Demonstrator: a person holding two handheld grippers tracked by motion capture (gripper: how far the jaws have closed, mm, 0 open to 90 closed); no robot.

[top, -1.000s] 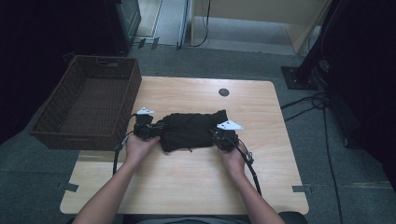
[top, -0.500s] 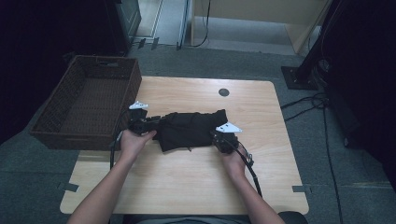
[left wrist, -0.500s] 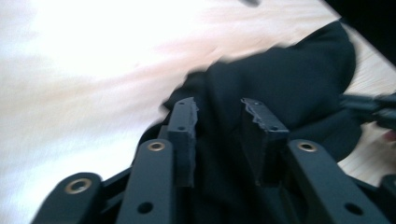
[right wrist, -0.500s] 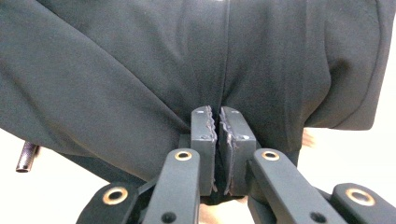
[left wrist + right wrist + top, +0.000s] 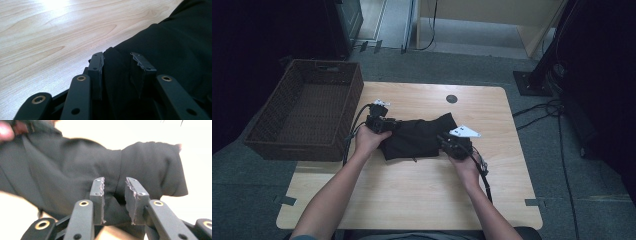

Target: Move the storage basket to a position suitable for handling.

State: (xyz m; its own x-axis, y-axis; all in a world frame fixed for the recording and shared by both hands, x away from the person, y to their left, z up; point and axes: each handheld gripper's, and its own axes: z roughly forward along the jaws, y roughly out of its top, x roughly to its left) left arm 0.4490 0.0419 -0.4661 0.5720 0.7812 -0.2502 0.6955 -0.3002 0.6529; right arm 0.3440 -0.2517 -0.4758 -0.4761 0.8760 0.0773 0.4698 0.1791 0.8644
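Evidently the work in hand is folding or bundling the black garment (image 5: 419, 140) that lies at the middle of the wooden table (image 5: 412, 200), with the wicker basket (image 5: 307, 107) standing at the left edge of the high view, so I judge the cloth is being readied to go into it. At the cloth's left end the left gripper (image 5: 393, 126) has a thick fold of dark fabric between its jaws; in the left gripper view the left gripper (image 5: 119, 65) shows both pads lying against the bunched cloth, so it looks clamped on that fold, the jaws part-way apart because of the thickness. At the cloth's lower right the right gripper (image 5: 443, 140) points into the fabric; in the right gripper view the right gripper (image 5: 114, 188) has its jaws parted with a visible gap, having just been opening, and the garment (image 5: 82, 170) sits behind and between them without the fingers (image 5: 98, 192) plainly pressing on it. Next, I judge, the right jaws must bite a fresh edge before the bundle is lifted leftward to the basket; a loose hold would let it unfold
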